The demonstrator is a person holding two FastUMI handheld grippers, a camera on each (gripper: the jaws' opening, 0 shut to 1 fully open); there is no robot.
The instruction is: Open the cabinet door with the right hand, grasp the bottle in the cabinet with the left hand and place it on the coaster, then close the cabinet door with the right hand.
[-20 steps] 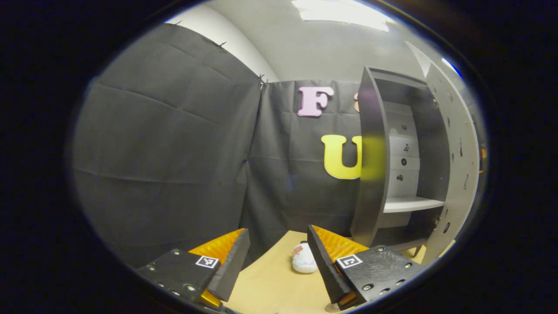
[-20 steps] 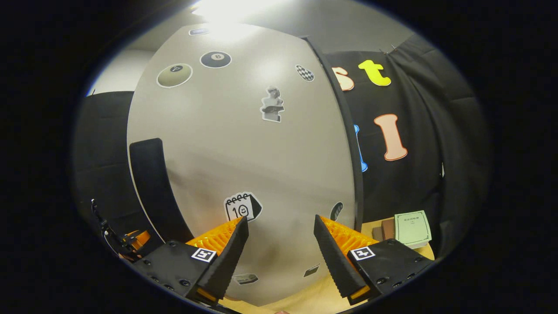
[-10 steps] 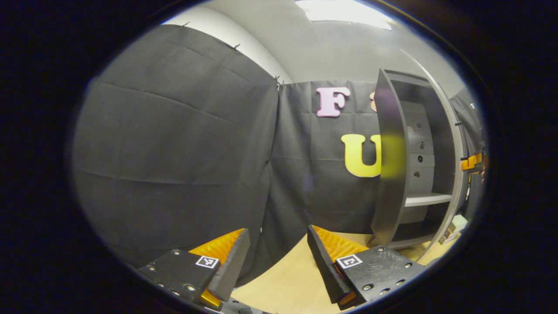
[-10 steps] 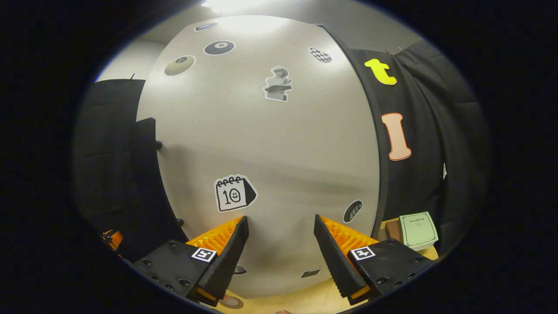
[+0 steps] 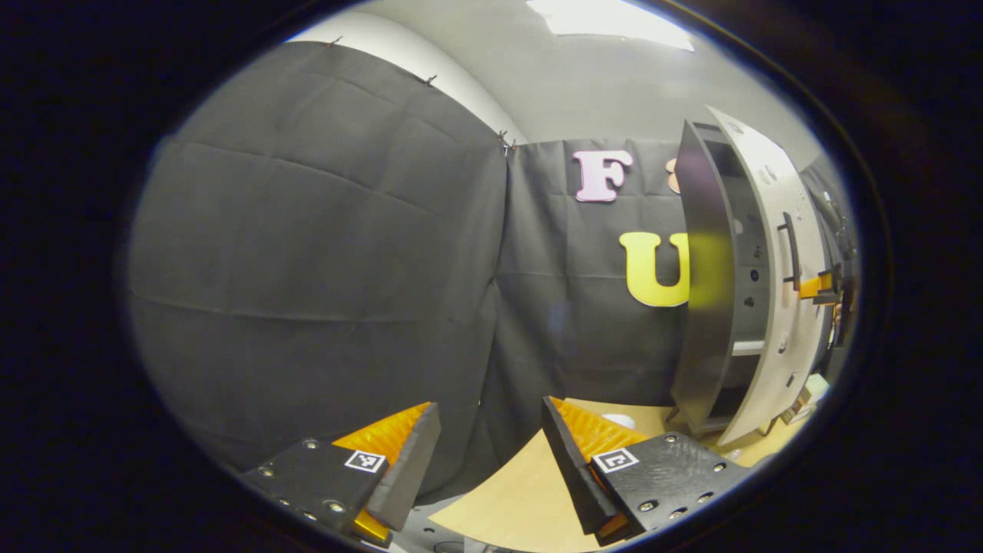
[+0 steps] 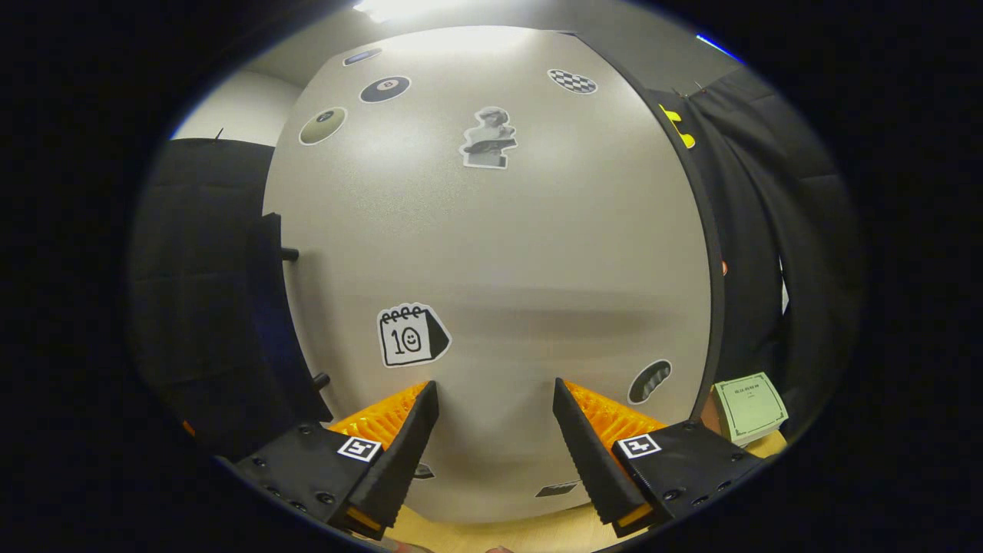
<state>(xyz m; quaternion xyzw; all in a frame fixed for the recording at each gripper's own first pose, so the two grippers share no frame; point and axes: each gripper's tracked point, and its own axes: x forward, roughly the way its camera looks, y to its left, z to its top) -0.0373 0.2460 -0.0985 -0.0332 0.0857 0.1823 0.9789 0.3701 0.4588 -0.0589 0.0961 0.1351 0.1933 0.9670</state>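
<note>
Both tools (image 5: 490, 453) (image 6: 495, 449) open, empty

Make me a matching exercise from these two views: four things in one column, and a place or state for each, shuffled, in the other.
Things:
1. cabinet door
2. left tool
3. door handle
4. green booklet

Places or states:
A. open, holding nothing, above the wooden table
B. on the table, right of the door
C. covered in stickers, nearly shut
D. dark bar along the door's left edge

Pairs: 1-C, 2-A, 3-D, 4-B
</note>
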